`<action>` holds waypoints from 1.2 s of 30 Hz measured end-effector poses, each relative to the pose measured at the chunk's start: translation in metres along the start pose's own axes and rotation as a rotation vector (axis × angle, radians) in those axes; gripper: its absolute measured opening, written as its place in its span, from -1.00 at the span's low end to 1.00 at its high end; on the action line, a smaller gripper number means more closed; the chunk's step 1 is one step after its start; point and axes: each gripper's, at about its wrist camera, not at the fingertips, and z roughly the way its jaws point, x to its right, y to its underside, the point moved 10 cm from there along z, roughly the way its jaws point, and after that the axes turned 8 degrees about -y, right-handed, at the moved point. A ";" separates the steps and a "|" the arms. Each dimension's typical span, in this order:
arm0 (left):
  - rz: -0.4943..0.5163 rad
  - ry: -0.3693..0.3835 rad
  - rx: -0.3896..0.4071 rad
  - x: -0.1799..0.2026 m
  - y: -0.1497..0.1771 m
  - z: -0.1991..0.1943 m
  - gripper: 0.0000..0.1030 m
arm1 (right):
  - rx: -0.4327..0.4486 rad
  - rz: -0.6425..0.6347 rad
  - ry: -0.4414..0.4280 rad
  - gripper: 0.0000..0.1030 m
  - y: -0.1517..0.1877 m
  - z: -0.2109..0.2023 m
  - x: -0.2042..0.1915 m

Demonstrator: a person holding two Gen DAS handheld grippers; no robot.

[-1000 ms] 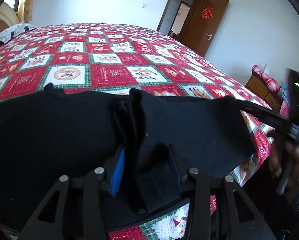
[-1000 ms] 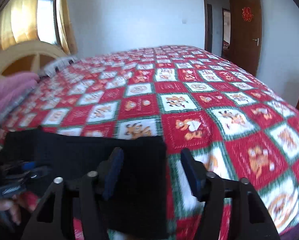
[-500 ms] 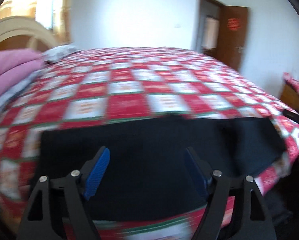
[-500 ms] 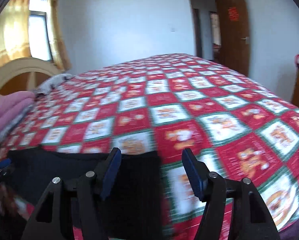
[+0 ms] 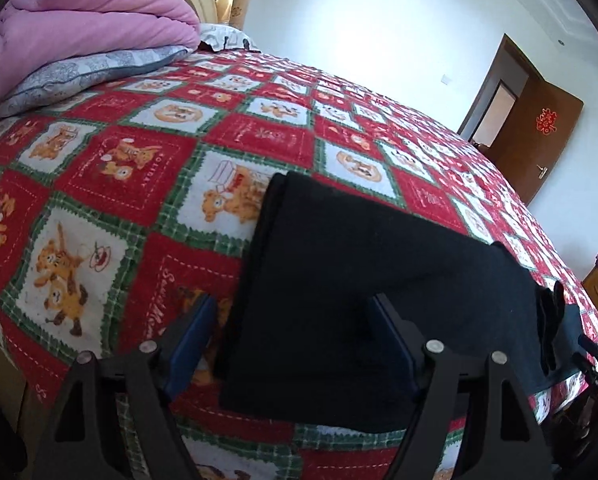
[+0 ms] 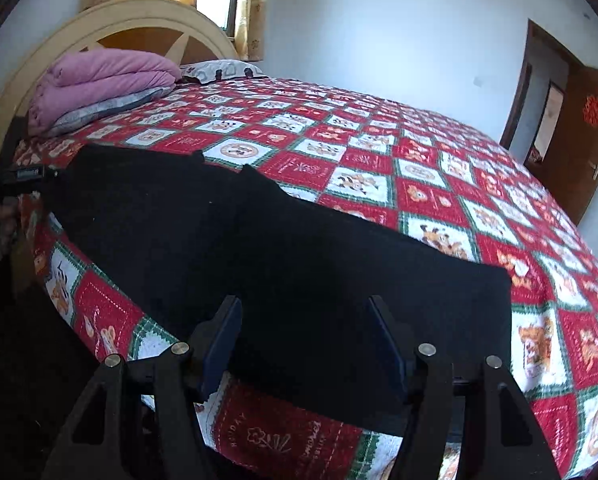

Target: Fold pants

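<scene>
Black pants (image 5: pixel 363 280) lie flat along the near edge of the bed, folded lengthwise. In the right wrist view the pants (image 6: pixel 283 256) stretch from the left gripper at far left to the lower right. My left gripper (image 5: pixel 299 340) is open and empty, with its blue-padded fingers astride the left end of the pants. My right gripper (image 6: pixel 307 340) is open and empty over the near edge of the pants. The left gripper also shows in the right wrist view (image 6: pixel 23 174).
A red, green and white patchwork bedspread (image 6: pixel 439 168) covers the bed. A folded pink quilt (image 5: pixel 79 20) and a grey pillow (image 5: pixel 91 68) lie at the headboard (image 6: pixel 111 24). A brown door (image 5: pixel 547 136) stands open at the right.
My left gripper let go of a bunched fold of the pants and opened, then swung left to the pants' end. My right gripper stayed open and shifted over the pants.
</scene>
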 end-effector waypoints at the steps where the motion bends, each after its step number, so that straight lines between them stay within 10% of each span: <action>1: -0.005 0.004 -0.003 0.000 0.000 0.000 0.51 | 0.003 0.013 0.001 0.26 0.000 -0.001 0.004; 9: -0.043 -0.007 -0.025 -0.010 0.000 -0.006 0.07 | -0.015 0.099 0.029 0.26 0.005 0.003 0.026; 18: 0.012 -0.161 0.012 -0.021 0.002 -0.007 0.80 | -0.033 0.099 0.041 0.26 0.010 0.007 0.027; 25: -0.023 -0.068 -0.001 -0.015 0.010 -0.012 0.14 | -0.044 0.092 0.046 0.26 0.013 0.008 0.027; 36: -0.033 -0.124 -0.020 -0.006 0.004 -0.019 -0.68 | -0.044 0.094 0.050 0.26 0.013 0.008 0.028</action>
